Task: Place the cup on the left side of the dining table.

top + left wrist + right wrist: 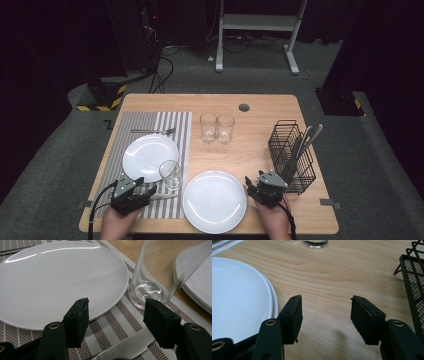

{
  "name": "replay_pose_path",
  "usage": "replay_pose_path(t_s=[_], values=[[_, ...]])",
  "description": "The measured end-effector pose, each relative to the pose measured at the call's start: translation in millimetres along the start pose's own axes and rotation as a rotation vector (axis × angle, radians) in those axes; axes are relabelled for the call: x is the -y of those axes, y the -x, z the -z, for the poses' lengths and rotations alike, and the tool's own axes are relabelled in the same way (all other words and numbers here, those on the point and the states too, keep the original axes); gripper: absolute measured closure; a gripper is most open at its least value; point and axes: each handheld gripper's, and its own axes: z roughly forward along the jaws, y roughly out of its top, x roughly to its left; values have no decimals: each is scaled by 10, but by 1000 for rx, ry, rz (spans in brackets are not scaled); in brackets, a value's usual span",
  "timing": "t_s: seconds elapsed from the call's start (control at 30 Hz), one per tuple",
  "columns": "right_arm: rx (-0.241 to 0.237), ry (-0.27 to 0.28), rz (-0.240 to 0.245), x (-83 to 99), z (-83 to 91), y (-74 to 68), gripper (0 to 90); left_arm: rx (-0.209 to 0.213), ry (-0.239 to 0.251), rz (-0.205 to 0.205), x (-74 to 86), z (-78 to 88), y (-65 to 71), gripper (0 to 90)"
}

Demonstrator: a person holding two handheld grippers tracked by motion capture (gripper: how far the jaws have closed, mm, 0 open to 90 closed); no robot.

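A wooden table [260, 102] in a dark room, half laid for a meal. Nearest, the left gripper [150, 192] rests on a striped placemat [172, 125], jaws open over a knife [125, 350], gripping nothing. The right gripper [248, 184], jaws open and empty, sits between a white plate [215, 201] and the cutlery basket [292, 150] (cutlery inside). Likely next: the left gripper closes on the knife. Beyond stand a glass [171, 174], another plate [150, 156] and a fork [152, 131]

Pale wooden desk [260, 150], smooth, matt grain. Glossy white ceramic plate [57, 282] on a woven brown-and-white striped cloth placemat [112, 320], coarse weave. Clear glass tumbler [155, 277], shiny, w/ thick base. Black wire-mesh metal basket [414, 285], matt. Left tool [116, 320] & right tool [325, 317]: matt black plastic jaws, brass-coloured rivets.
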Motion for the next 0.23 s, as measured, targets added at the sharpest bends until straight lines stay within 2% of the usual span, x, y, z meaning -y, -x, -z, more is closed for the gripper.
replay_pose_path(t_s=[0.23], values=[[-1,-5,-2,-2,-5,3,430,-5,6,3,6,36,-10,372]])
